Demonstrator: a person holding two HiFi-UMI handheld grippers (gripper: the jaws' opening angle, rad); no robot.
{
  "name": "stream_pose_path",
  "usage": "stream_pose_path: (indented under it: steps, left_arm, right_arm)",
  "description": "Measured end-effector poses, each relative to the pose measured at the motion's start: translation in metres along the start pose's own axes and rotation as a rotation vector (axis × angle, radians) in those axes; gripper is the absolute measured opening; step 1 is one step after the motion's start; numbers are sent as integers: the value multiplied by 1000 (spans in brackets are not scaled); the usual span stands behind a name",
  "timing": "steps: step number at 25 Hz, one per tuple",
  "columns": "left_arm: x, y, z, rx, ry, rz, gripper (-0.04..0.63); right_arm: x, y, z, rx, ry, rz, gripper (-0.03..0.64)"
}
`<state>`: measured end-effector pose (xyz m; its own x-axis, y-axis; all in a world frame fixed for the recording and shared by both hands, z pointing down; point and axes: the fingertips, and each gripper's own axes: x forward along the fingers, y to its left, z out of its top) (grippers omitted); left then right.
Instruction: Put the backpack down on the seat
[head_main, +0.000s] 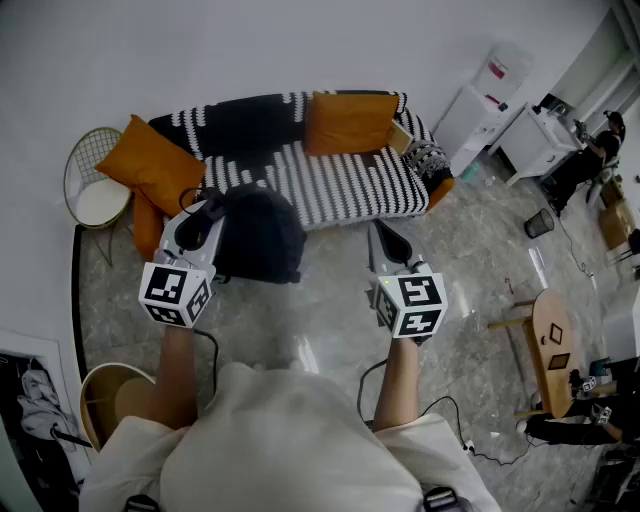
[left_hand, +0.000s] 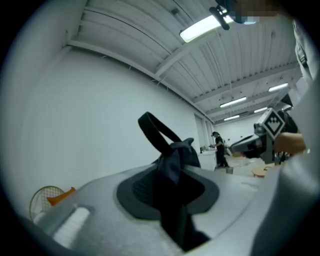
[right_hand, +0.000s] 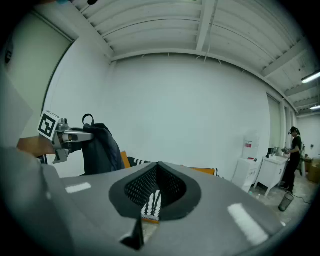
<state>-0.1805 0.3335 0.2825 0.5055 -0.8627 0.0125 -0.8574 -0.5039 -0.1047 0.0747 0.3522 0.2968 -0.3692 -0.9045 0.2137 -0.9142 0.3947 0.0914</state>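
Note:
The dark backpack hangs in the air in front of the black-and-white striped sofa, its bottom near the seat's front edge. My left gripper is shut on fabric at the backpack's top. In the left gripper view, that dark fabric fills the space between the jaws and the carry loop stands up above it. My right gripper is held to the right of the backpack, over the floor before the sofa, shut and empty. In the right gripper view the backpack hangs from the left gripper.
Orange cushions lie on the sofa, and another lies at its left end. A wire chair stands to the left. A white dispenser and a person are at the back right. A wooden side table stands at the right.

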Motion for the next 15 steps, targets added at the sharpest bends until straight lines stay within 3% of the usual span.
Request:
stream_pose_path:
  steps: [8,15]
  left_arm:
    - [7,-11,-6,7,25,-2,75]
    - [15,-20,-6,7,33,32,76]
  right_arm:
    - [-5,-17,-2,76,-57,-12,6]
    - [-8,-29,-8,62,-54,37,6]
